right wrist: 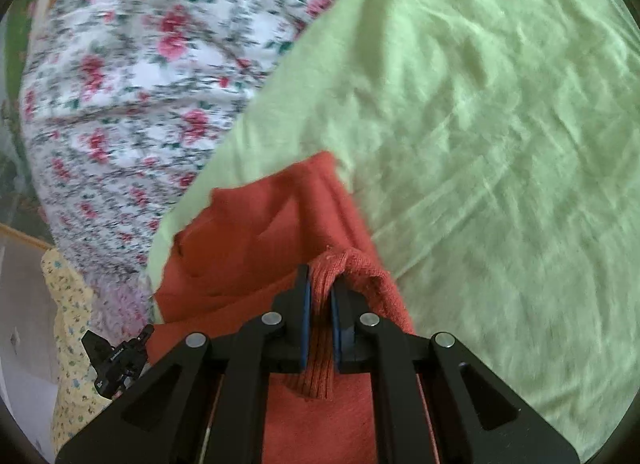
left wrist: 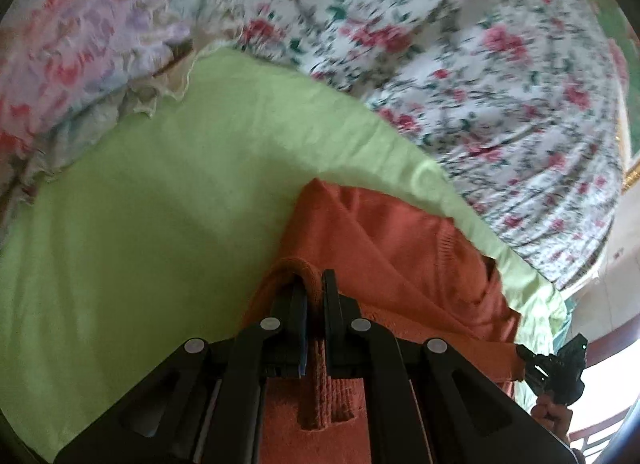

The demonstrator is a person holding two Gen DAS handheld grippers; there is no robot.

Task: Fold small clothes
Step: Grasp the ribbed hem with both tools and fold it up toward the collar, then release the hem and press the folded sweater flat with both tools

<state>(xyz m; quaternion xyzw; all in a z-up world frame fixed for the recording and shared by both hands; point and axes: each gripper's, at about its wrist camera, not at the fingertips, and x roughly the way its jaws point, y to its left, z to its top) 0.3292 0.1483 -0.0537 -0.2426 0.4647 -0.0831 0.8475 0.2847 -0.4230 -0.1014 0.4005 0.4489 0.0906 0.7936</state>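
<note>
My left gripper [left wrist: 316, 284] has its jaws clenched on a ribbed edge of the orange knit garment [left wrist: 384, 248]; the knit bunches up in a fold between the two fingers and runs back under them toward me. Ahead of those jaws and to their right the garment drapes over the light green sheet [left wrist: 160, 191], creased and partly lifted. Beyond the sheet lies a floral bedspread [left wrist: 460, 63], blurred, and off to the left of the jaws a ruffled pink-patterned pillow [left wrist: 72, 55].

My right gripper [right wrist: 320, 284] is likewise clamped on the orange knit garment [right wrist: 256, 240], a ribbed band pinched between the blue pads [right wrist: 305, 304]. From these jaws the cloth spreads ahead and to the left, its far corner resting on the light green sheet [right wrist: 480, 123], which fills everything to the right of the jaws. The floral bedspread [right wrist: 132, 83] lies further left. Low at the left edge, the other gripper's black body shows in front of a yellow small-flowered cloth [right wrist: 70, 304].
</note>
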